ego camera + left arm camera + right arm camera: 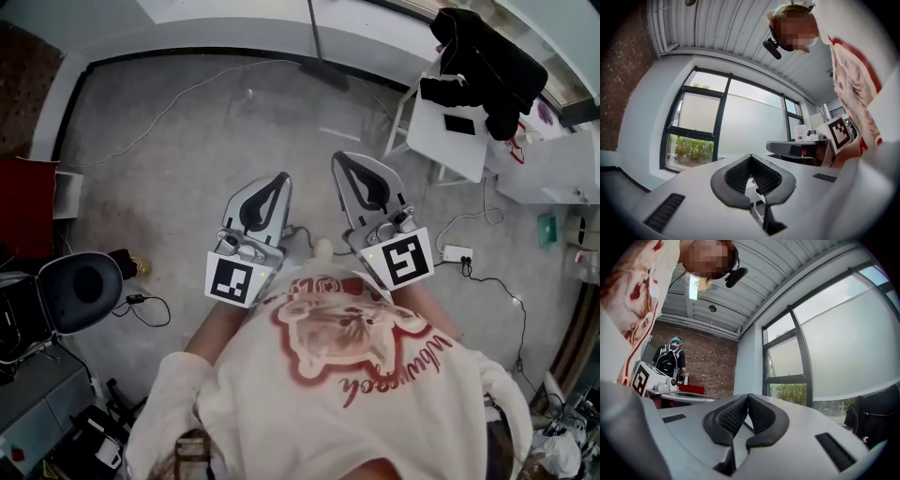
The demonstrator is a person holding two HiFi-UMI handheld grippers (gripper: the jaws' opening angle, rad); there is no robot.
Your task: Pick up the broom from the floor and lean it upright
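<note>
the left gripper point(750, 156) has its jaws pressed tip to tip with nothing between the dark pads. the right gripper point(747, 395) is the same, shut and empty. both point roughly level and sit side by side just in front of the person's shirt point(356, 375), well above the grey floor point(187, 169). that looks like a carrying or resting pose rather than a reach, since nothing lies within range of either pair of jaws.

further out, the broom point(324, 74) is across the room from the grippers. its dark head is down on the floor near the base of the pale wall point(234, 33), and its thin handle runs up across the wall and out of the head view. that reads as a broom propped upright, so the task looks done or nearly so, though whether the handle actually rests on the wall cannot be told. to the right, a white counter point(450, 141) carries a dark jacket point(487, 56), well clear of the broom.
</note>
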